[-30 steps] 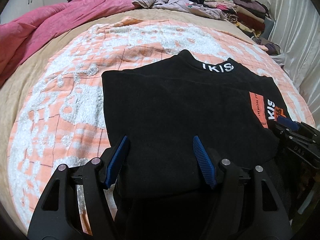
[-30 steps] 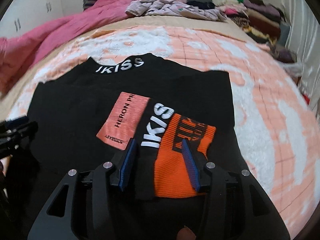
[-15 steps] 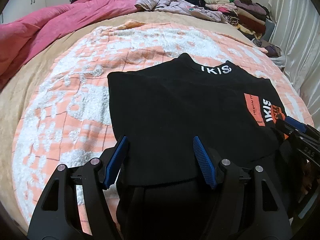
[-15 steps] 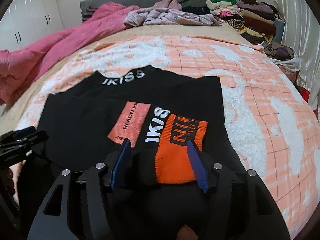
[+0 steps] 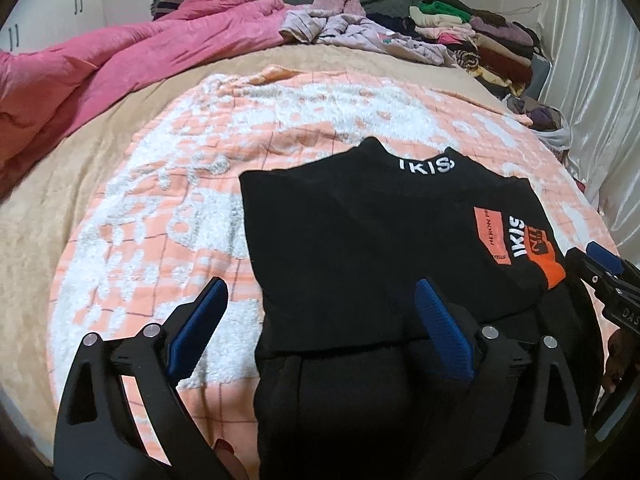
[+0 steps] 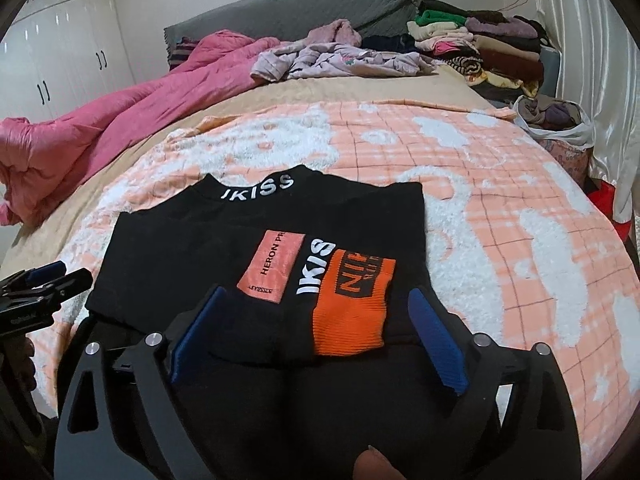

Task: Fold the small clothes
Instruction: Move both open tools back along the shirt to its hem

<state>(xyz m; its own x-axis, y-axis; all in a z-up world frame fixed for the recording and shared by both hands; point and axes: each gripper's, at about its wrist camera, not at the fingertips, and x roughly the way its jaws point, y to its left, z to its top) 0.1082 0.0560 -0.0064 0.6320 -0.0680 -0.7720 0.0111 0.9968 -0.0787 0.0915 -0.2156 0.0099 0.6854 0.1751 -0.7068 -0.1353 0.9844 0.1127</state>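
Note:
A black top (image 5: pixel 360 248) with white "IKISS" lettering on the collar and an orange cuff (image 6: pixel 352 304) lies partly folded on the orange-and-white blanket (image 5: pixel 160 216); it also shows in the right wrist view (image 6: pixel 188 248). My left gripper (image 5: pixel 320 320) is open, hovering over the top's near left edge. My right gripper (image 6: pixel 316 328) is open, hovering above the orange cuff at the near right edge. Neither holds fabric. The right gripper shows at the right edge of the left wrist view (image 5: pixel 604 272), and the left gripper at the left edge of the right wrist view (image 6: pixel 44 284).
A pink duvet (image 5: pixel 100 64) lies bunched along the far left of the bed. Loose lilac clothes (image 6: pixel 344 60) and a stack of folded clothes (image 6: pixel 480 40) sit at the headboard end. A bag of clothes (image 6: pixel 556 120) and a white curtain (image 5: pixel 600 80) are at right.
Both grippers have drawn back and risen from the top, so more of the bed is in view. Both jaws have opened wider. The top lies still.

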